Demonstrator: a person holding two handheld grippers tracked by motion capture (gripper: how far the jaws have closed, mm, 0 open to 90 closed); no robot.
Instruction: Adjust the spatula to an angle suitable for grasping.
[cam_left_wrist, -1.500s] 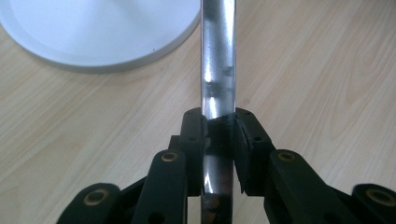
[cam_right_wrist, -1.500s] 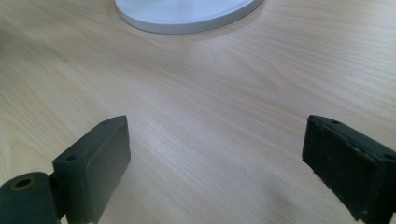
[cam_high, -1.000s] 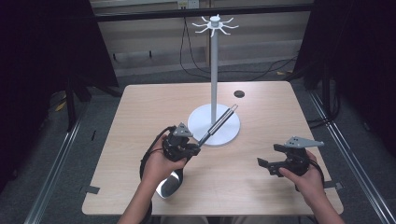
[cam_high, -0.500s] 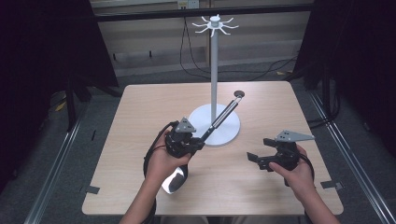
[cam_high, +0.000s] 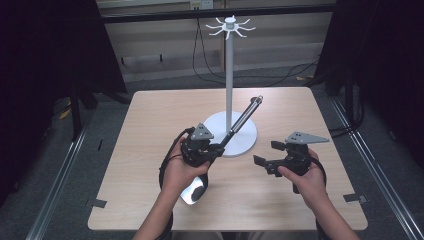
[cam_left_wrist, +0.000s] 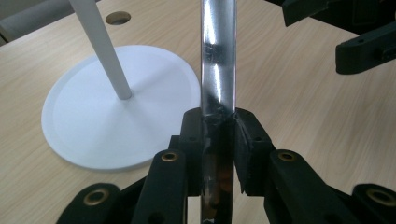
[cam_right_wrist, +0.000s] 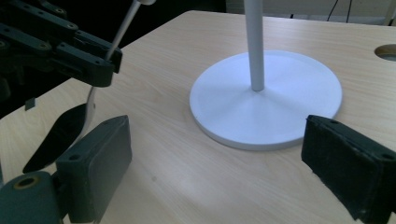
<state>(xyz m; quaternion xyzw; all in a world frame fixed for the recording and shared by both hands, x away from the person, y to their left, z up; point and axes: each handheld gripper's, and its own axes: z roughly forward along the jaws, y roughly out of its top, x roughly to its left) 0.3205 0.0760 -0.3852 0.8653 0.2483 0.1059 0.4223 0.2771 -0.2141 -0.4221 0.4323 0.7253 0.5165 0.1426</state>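
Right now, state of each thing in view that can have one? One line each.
Left gripper: shut on the ladle handle.
Ladle: held off the table, handle tilted up toward the stand's pole, bowl low beside the left hand.
Right gripper: open, nothing between its pads.
Stand: upright on the table, hooks at the top bare.
Table: stand's round base resting on it.

A light wooden table (cam_high: 150, 125) with rounded corners has a round hole (cam_left_wrist: 117, 17) near its far edge. Small dark tape pieces (cam_high: 98, 203) mark its near corners. Behind the table, black cables (cam_high: 210, 75) trail across the grey floor (cam_high: 165, 82) along a pale wall base. Metal rails (cam_high: 55, 200) run along the floor on both sides of the table.
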